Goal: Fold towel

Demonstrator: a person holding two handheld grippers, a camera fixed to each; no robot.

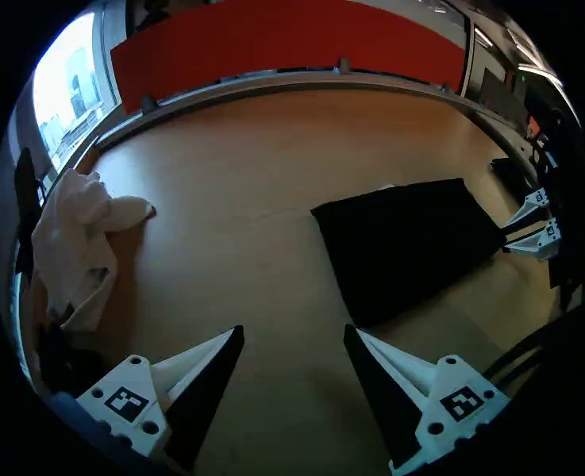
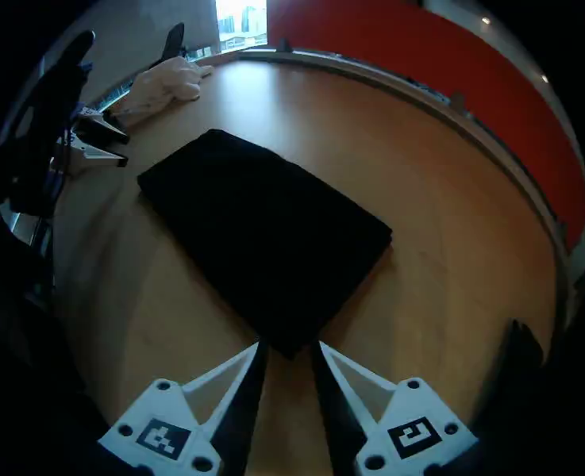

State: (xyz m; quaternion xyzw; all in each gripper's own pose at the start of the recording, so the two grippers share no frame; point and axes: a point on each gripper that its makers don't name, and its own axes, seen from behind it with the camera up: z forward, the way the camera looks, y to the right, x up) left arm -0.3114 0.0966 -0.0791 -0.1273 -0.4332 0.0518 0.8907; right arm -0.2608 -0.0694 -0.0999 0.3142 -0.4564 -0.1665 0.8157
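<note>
A black towel point(image 1: 407, 246) lies folded into a flat rectangle on the wooden table point(image 1: 252, 182). In the left gripper view my left gripper point(image 1: 292, 332) stands open over bare wood, short of the towel's near edge. In the right gripper view the towel point(image 2: 268, 230) stretches away from my right gripper point(image 2: 287, 346). Its fingers stand a narrow gap apart, with the towel's near corner lying between the fingertips, flat and undeformed. The right gripper point(image 1: 508, 232) also shows at the towel's far right corner. The left gripper point(image 2: 109, 147) shows beyond the towel's far left corner.
A crumpled white cloth point(image 1: 74, 246) is heaped at the table's left edge, also seen as the white cloth point(image 2: 165, 83) by the window. A red wall panel point(image 1: 292, 40) runs behind the table's curved far edge. Dark chairs point(image 2: 46, 119) stand beside the table.
</note>
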